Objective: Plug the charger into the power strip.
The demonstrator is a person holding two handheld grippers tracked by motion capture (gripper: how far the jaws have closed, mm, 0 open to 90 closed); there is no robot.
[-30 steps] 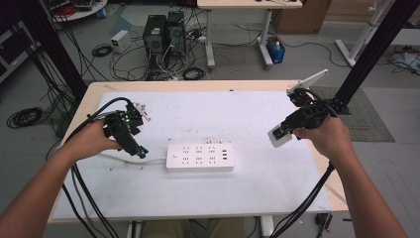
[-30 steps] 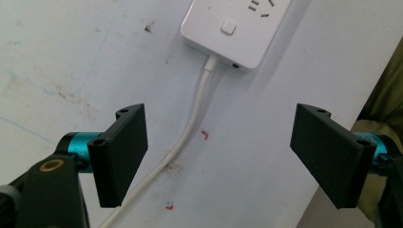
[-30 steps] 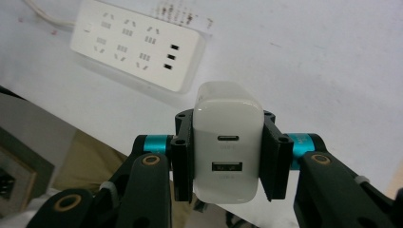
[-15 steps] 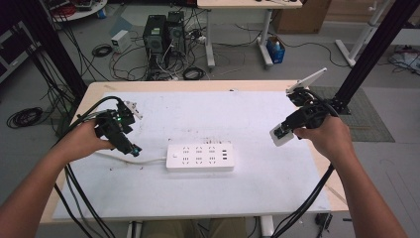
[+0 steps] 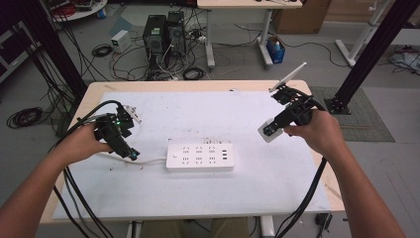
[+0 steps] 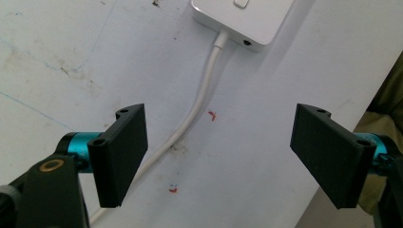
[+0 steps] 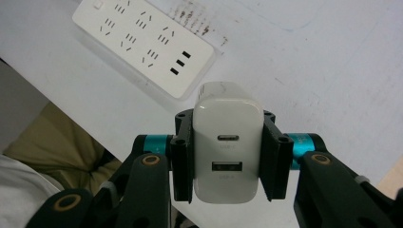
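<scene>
A white power strip (image 5: 199, 157) lies flat in the middle of the white table top, its sockets and USB ports facing up (image 7: 142, 45). Its white cord (image 6: 197, 111) runs off its left end (image 6: 244, 19) and passes under my left gripper (image 6: 216, 154), whose jaws stand open with nothing between them. In the high view that left gripper (image 5: 130, 152) hangs just above the cord, left of the strip. My right gripper (image 7: 228, 159) is shut on a white USB charger (image 7: 227, 152), held in the air to the right of the strip (image 5: 270, 131).
The white sheet (image 5: 208, 114) covers most of the wooden table. Black cables trail from both grippers over the near edge. Beyond the far edge stand computer towers (image 5: 161, 32), loose floor cables and black frame posts (image 5: 369, 54).
My left gripper has shifted slightly left and towards the near edge along the cord. My right gripper with the charger has edged a little to the left, towards the strip.
</scene>
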